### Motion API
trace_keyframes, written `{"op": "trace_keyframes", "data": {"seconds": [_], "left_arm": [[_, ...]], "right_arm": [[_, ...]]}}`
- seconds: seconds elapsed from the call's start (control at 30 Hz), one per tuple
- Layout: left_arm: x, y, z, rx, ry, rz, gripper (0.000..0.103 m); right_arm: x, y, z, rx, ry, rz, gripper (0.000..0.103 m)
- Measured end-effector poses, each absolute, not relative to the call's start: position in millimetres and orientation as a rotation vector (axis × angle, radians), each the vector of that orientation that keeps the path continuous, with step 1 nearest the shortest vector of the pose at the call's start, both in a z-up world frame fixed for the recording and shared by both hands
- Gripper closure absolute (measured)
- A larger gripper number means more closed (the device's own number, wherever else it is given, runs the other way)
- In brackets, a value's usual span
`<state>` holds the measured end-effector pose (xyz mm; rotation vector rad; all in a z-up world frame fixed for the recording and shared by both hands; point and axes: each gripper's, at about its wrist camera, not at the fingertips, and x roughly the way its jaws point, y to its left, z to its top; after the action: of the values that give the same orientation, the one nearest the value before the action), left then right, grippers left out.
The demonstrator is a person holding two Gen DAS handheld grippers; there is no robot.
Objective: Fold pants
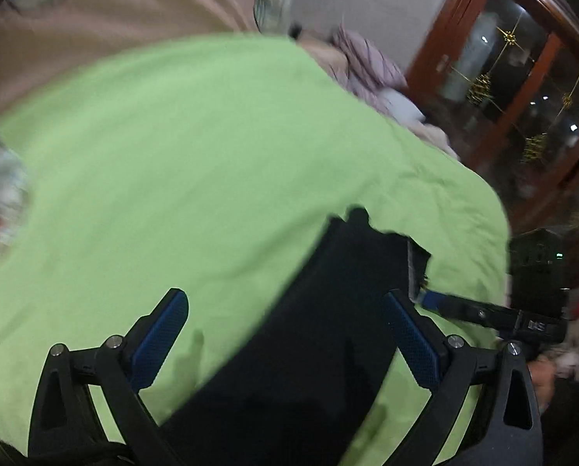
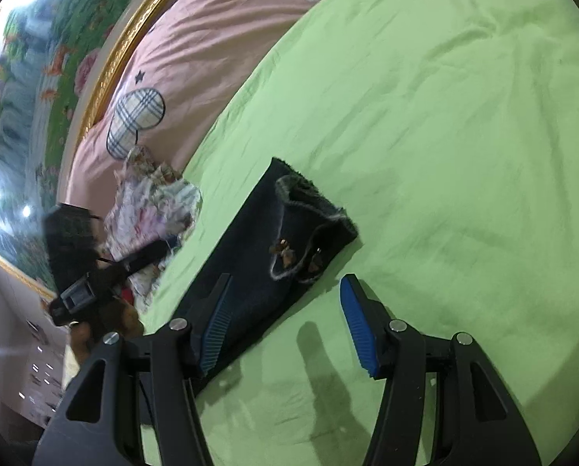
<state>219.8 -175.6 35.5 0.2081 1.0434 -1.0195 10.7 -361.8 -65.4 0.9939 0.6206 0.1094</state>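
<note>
The left tool [image 1: 285, 334] stands wide, its blue pads well apart and holding nothing. The dark pants [image 1: 309, 349] lie on the green sheet [image 1: 192, 155] just below it, running from between its fingers forward to a ragged end ahead and a little to the right. The view is blurred, so whether its pads touch the cloth cannot be told.

The right tool [image 2: 285, 322] is also wide and empty. In its view the pants [image 2: 250, 256] lie flat as a long folded strip on the green sheet [image 2: 425, 136], ahead and to the left; the left finger is over the strip's near part, while the right finger is over bare sheet. The far end of the strip shows a grey furry lining [image 2: 313, 206] turned outward and small brown trim.

Left of the pants, off the sheet's edge, sits a floral cloth [image 2: 153, 209] on a pink cover [image 2: 211, 58]. A gold-framed painting [image 2: 56, 77] is farther left.
</note>
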Motion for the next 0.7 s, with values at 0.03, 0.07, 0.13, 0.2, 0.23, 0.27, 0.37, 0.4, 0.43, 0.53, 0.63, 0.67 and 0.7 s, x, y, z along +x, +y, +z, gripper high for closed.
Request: {"op": "trace_keyframes", "data": {"seconds": [0.03,0.07,0.13,0.2,0.23,0.27,0.37,0.4,0.43,0.53,0.63,0.67,0.7], "left_arm": [[221.5,-180.8,31.4,0.207,1.073,-1.032,0.005],[222.9,-188.2,25.8,0.218,1.107,-1.060,0.006],[214.3,-202.0,15.5,0.268,1.124,-1.082,0.011],[215.7,-213.0,5.5,0.313,1.136,-1.075,0.015],[216.4,-220.8,2.3,0.326,1.141,-1.067,0.020],[217.7,-226.4,-0.5,0.333,1.151,-1.070,0.030],[215.7,-245.2,-10.6,0.364,1.158,-1.085,0.040],[213.7,-251.1,-12.0,0.389,1.141,-1.080,0.040],[213.1,-255.7,-12.0,0.405,1.125,-1.073,0.039],[210.5,-264.0,-11.8,0.398,1.120,-1.101,0.024],[209.5,-264.7,-13.3,0.377,1.108,-1.124,0.026],[208.5,-265.9,-14.8,0.384,1.101,-1.131,0.028],[208.0,-267.1,-15.9,0.394,1.092,-1.139,0.038]], "right_arm": [[11.5,-364.2,-66.7,1.010,0.616,0.113,0.046],[12.6,-366.9,-68.0,1.026,0.611,0.115,0.046],[15.1,-371.0,-70.9,1.054,0.596,0.115,0.046],[19.9,-371.4,-74.7,1.081,0.595,0.130,0.046],[22.2,-371.0,-76.6,1.080,0.602,0.131,0.047],[24.2,-369.9,-77.4,1.071,0.604,0.129,0.051],[25.5,-371.4,-81.7,1.086,0.596,0.126,0.062],[26.6,-372.5,-83.9,1.095,0.599,0.127,0.066],[27.0,-374.2,-86.0,1.107,0.596,0.127,0.067],[31.3,-376.9,-89.3,1.134,0.597,0.143,0.068],[35.4,-376.8,-89.9,1.128,0.592,0.144,0.070],[35.3,-376.8,-90.6,1.123,0.593,0.137,0.074],[34.6,-376.7,-91.2,1.121,0.583,0.133,0.078]]}}
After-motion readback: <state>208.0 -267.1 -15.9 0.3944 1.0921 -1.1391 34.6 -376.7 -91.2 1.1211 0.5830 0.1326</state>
